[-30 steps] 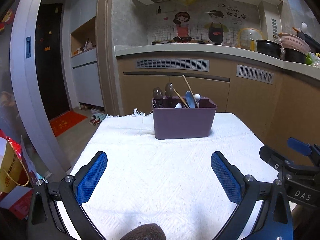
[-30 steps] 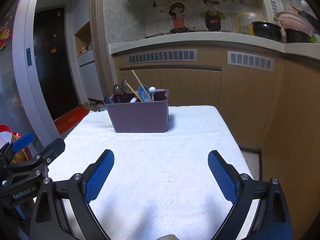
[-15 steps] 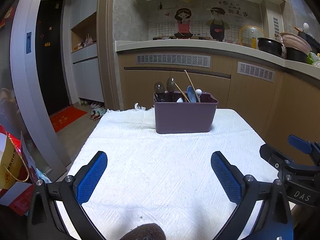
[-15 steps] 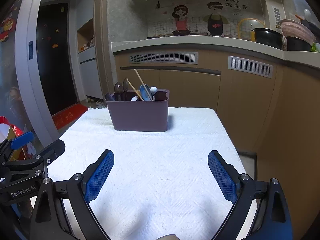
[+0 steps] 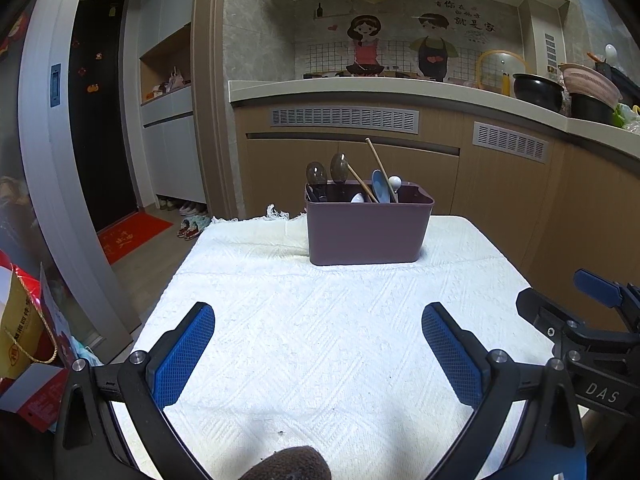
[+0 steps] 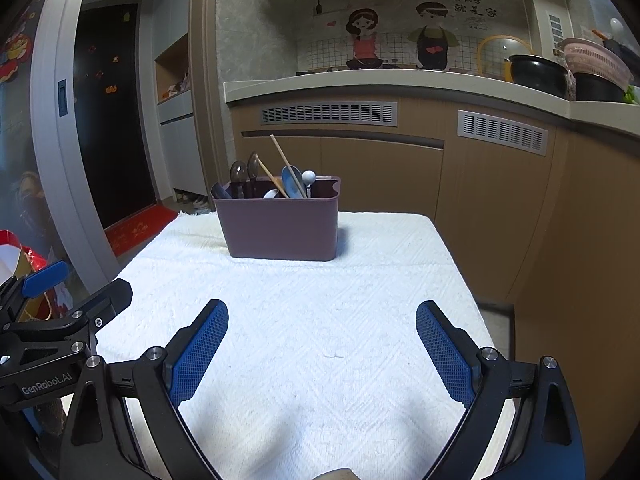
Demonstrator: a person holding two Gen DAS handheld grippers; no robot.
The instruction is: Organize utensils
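Holder: purple plastic utensil bin (image 5: 366, 232), rectangular with rounded corners, upright on the white textured cloth (image 5: 320, 340), toward the far end of the table; small notch in the rim on its right side.
Metal spoons: two (image 5: 328, 172), bowls up, standing at the bin's left end, handles down inside.
Chopsticks: two wooden sticks (image 5: 380, 168), leaning, tips rising above the rim near the middle; the longer one stands highest.
Blue spoon: blue ceramic spoon (image 5: 380, 186), bowl up, right of centre, beside the chopsticks.
White pieces: a round white knob (image 5: 394, 181) just right of the blue spoon; a white rounded piece (image 5: 357, 198) low at the rim, kind unclear.
Dark item: a dark handle (image 6: 220, 191) at the left corner, in the right wrist view.
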